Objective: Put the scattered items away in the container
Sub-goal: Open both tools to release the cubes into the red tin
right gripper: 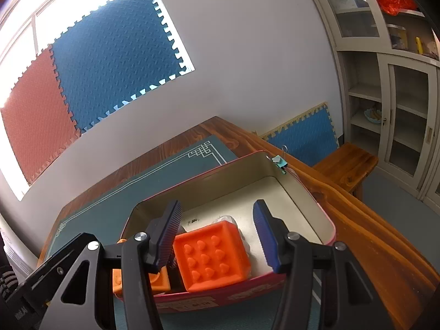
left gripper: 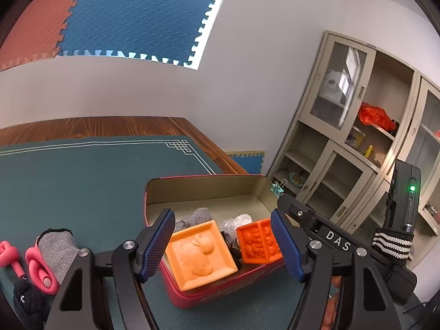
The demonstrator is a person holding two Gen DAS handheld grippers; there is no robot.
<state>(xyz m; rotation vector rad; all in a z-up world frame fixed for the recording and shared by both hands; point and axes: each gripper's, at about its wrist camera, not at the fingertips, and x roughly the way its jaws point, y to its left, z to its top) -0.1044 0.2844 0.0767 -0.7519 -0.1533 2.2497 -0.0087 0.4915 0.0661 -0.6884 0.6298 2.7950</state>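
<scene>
Partly tidied: two orange blocks in tin; sock, pink scissors left outside. Left gripper, right gripper spread, empty.

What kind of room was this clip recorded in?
Probably an office or storeroom used for recording, not a kitchen: beige glass-door cabinets line one wall, foam puzzle mats cover the window, and a wooden table with a green desk mat holds the red tin.

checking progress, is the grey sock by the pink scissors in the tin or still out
Out. The grey sock lies on the green mat beside the pink scissors, left of the red tin. Another grey piece is inside.
</scene>
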